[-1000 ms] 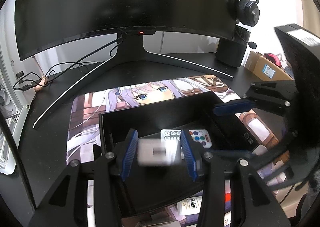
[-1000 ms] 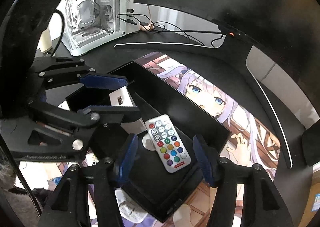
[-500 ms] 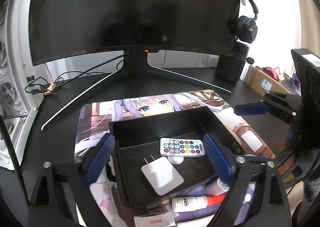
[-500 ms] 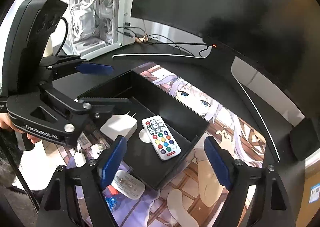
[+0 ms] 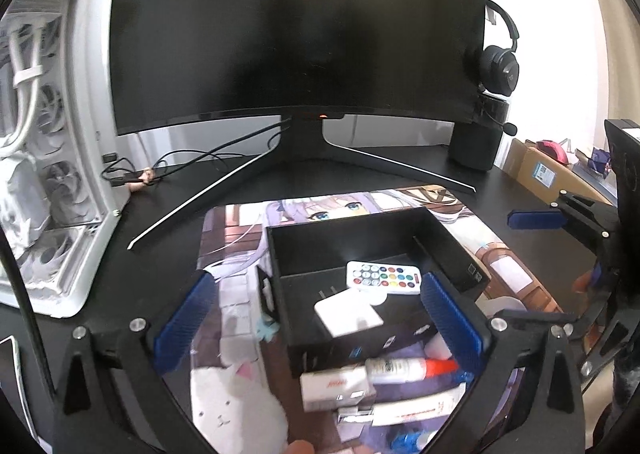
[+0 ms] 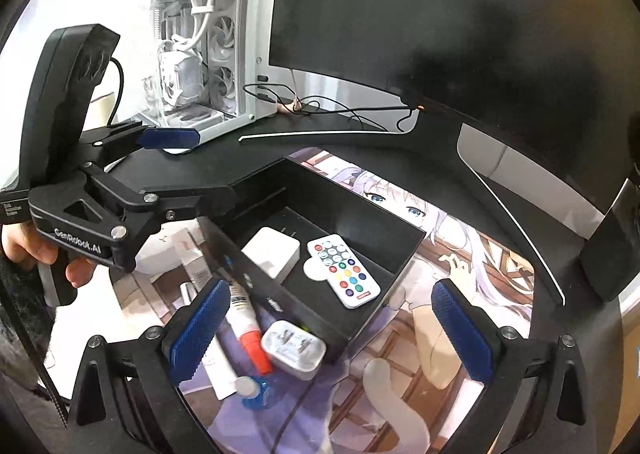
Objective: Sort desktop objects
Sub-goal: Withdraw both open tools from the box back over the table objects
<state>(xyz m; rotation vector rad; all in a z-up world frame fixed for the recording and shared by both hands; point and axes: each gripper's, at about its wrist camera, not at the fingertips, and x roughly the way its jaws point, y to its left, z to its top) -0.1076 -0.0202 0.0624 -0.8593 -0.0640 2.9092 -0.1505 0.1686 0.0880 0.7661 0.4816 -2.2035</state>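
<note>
Both grippers are held wide apart and nothing is gripped. The left gripper (image 5: 320, 318) is poised above the near edge of the black tray (image 5: 448, 238), and the right gripper (image 6: 332, 334) is held over the tray's near right corner.

Inside the tray two things are already placed: a white charger (image 6: 272, 252) against the near wall and a white remote (image 6: 343, 270) with coloured buttons beside it, a small white disc partly tucked under the remote.

Outside the tray, just in front of its near wall on the printed desk mat (image 6: 460, 286), the unsorted things are crowded together: a glue tube with a red cap (image 6: 247, 324), a second white plug adapter (image 6: 293, 348) lying prongs up, a blue-and-white cap (image 6: 251, 390), and one or two flat white boxes (image 5: 338, 388).

The step in hand is judged to be the next pick from that cluster. The adapter is best approached by the right gripper, directly under which it lies. It should be taken across its flat sides, clear of the prongs, and lifted straight up so the glue tube touching it is not dragged. Room is left in the tray to the remote's far side.
</note>
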